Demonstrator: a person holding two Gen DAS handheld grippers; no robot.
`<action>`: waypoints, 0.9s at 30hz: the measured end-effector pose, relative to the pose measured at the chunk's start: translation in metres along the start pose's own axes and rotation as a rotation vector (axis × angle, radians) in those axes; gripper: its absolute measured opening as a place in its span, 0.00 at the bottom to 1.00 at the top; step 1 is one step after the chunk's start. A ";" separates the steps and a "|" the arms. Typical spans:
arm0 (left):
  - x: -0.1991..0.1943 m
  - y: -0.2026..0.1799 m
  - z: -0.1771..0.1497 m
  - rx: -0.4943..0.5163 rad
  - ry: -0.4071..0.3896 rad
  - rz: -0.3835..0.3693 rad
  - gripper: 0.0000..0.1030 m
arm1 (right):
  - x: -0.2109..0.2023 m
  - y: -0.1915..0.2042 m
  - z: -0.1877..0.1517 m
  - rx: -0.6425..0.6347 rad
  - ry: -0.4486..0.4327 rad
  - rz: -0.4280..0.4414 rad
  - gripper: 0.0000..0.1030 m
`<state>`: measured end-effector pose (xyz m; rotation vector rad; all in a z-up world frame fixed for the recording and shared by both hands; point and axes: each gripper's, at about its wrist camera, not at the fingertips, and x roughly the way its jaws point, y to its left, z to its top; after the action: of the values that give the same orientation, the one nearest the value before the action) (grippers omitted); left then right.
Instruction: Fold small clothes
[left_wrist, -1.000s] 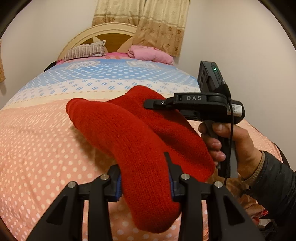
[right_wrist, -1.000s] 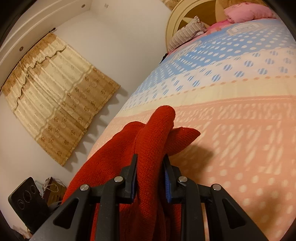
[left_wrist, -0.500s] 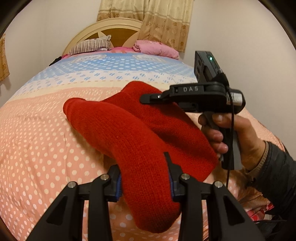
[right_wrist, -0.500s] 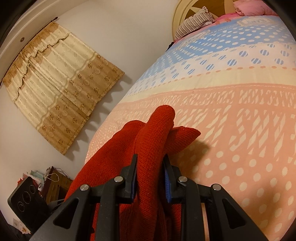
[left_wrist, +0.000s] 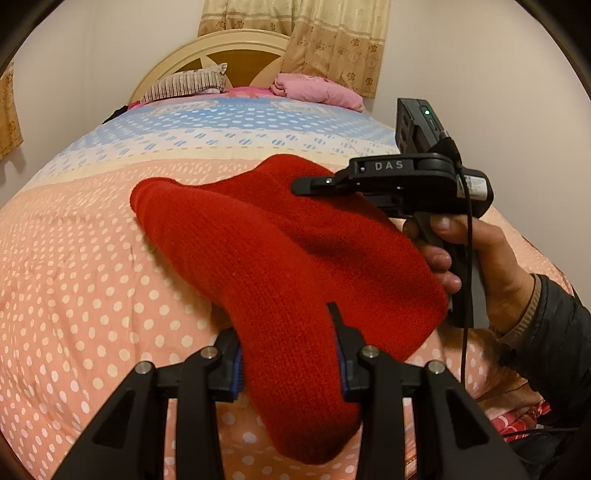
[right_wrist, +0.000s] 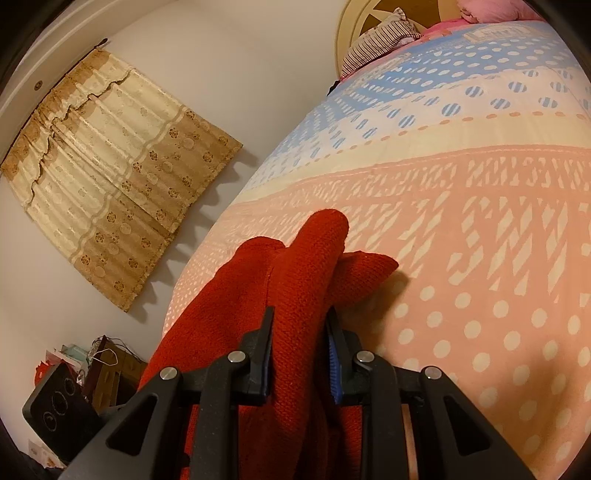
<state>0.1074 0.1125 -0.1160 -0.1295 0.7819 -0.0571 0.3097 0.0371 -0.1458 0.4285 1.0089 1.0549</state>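
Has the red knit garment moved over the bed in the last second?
Yes. Held by both grippers, the red knit garment sits lower against the headboard, closer to the dotted bedspread.

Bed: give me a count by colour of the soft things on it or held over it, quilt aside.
Red: 1, knit garment, held in both grippers
Pink: 1, bundle by the headboard
Striped: 1, pillow by the headboard
Total: 3
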 end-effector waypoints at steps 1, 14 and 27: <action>0.000 0.000 -0.002 0.001 0.003 0.001 0.37 | 0.000 -0.001 0.000 0.004 -0.001 0.001 0.24; 0.006 0.002 -0.009 -0.017 0.039 0.013 0.52 | 0.001 -0.013 -0.005 0.040 -0.007 -0.003 0.24; -0.014 -0.005 -0.008 0.041 0.032 0.064 0.71 | -0.008 -0.028 -0.016 0.083 -0.032 -0.037 0.27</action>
<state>0.0916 0.1081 -0.1115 -0.0646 0.8157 -0.0146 0.3095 0.0150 -0.1701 0.4911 1.0316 0.9723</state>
